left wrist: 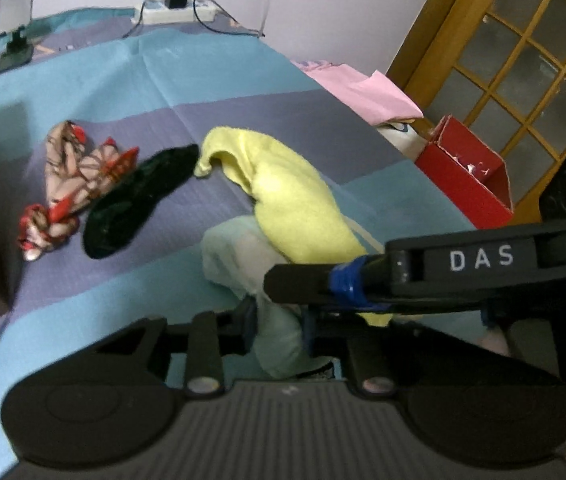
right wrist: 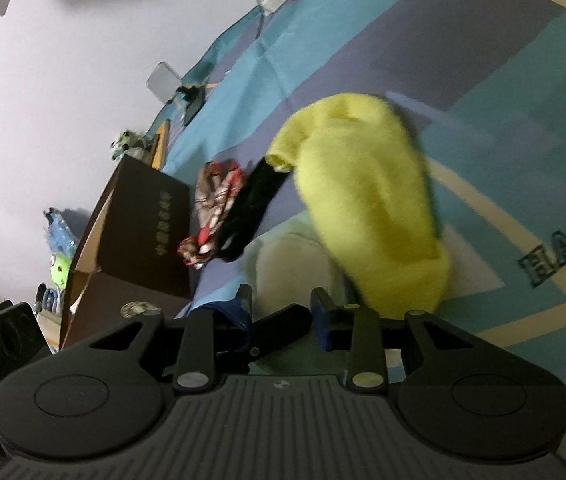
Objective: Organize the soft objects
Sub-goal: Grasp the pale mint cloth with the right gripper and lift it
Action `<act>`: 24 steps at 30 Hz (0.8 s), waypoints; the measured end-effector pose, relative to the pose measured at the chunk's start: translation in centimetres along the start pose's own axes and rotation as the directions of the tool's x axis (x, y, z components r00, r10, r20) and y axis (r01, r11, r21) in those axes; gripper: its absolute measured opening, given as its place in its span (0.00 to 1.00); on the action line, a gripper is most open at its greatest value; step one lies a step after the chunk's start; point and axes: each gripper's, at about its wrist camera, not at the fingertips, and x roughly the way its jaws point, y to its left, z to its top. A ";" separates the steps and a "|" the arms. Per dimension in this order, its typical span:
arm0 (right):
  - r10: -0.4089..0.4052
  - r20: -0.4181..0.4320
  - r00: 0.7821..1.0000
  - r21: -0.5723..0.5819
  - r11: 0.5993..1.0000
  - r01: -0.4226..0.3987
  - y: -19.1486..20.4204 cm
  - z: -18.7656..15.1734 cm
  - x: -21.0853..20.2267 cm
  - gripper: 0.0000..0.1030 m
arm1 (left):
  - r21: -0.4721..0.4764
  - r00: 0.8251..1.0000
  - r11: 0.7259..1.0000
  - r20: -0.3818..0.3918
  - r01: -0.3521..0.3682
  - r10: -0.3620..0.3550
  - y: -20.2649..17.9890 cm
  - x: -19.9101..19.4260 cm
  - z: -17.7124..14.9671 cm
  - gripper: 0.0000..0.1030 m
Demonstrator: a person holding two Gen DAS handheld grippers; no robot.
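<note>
A pale green cloth (left wrist: 239, 252) lies crumpled on the striped bed sheet (left wrist: 203, 80), and my left gripper (left wrist: 279, 316) is shut on its near end. A yellow fleecy cloth (left wrist: 291, 196) is draped over it. My right gripper (left wrist: 275, 284) reaches in from the right, just above the left fingers, against the yellow cloth's near end. In the right wrist view its jaws (right wrist: 283, 300) stand apart with the pale green cloth (right wrist: 291, 256) in the gap. The yellow cloth (right wrist: 363, 200) hangs just right of them. Whether the pads press is hidden.
A black sock (left wrist: 131, 208) and a red-patterned cloth (left wrist: 71, 184) lie left of the pile. A brown box (right wrist: 139, 232) stands at the bed's left edge and a red box (left wrist: 467, 176) at its right. A power strip (left wrist: 179, 10) and a small stand (left wrist: 15, 28) sit by the wall.
</note>
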 end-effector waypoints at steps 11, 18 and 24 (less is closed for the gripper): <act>0.216 0.058 0.975 -0.164 0.965 -0.204 8.8 0.6 -1.4 0.16 | 0.026 0.975 0.999 0.220 -0.038 0.032 2.3 -10.9 2.2 0.01; 0.326 0.066 0.943 -0.304 0.907 -0.292 15.9 2.5 1.1 0.15 | -0.008 0.928 0.995 0.358 -0.103 0.099 6.9 -16.8 4.3 0.01; 0.247 0.113 0.962 -0.317 0.927 -0.201 16.4 2.6 2.7 0.15 | 0.008 0.950 0.997 0.304 -0.082 0.076 9.7 -17.7 3.3 0.07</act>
